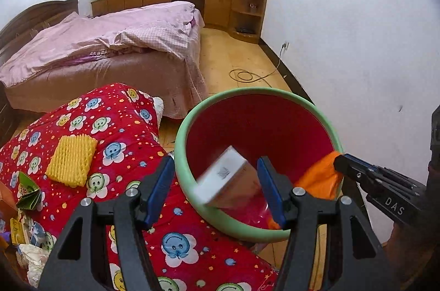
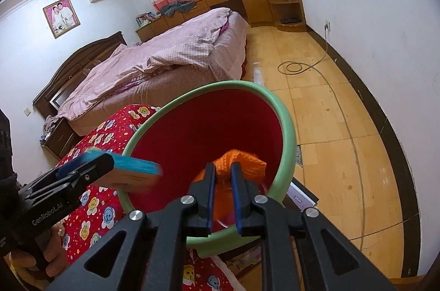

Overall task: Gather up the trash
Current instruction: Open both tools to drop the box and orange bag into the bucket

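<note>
A red bin with a green rim (image 1: 220, 222) (image 2: 286, 120) stands tilted by a red flower-print quilt (image 1: 132, 120). My left gripper (image 1: 216, 181) is open over the bin's near rim; a blurred small box (image 1: 228, 178) with a white end sits loose between its fingers, inside the bin's mouth. In the right wrist view the box (image 2: 134, 170) shows a teal edge by the left fingers. My right gripper (image 2: 223, 175) is shut on an orange knitted cloth (image 2: 242, 161) inside the bin, and shows at the right of the left wrist view (image 1: 339, 161). A yellow foam net (image 1: 71, 160) and green folded paper (image 1: 27, 192) lie on the quilt.
More crumpled paper and wrappers (image 1: 24, 247) lie at the quilt's left edge. A bed with pink bedding (image 1: 104, 43) stands behind. A coiled cable (image 1: 247, 75) lies on the wooden floor. A white wall (image 1: 357, 43) runs along the right. A flat box (image 2: 302, 199) lies under the bin.
</note>
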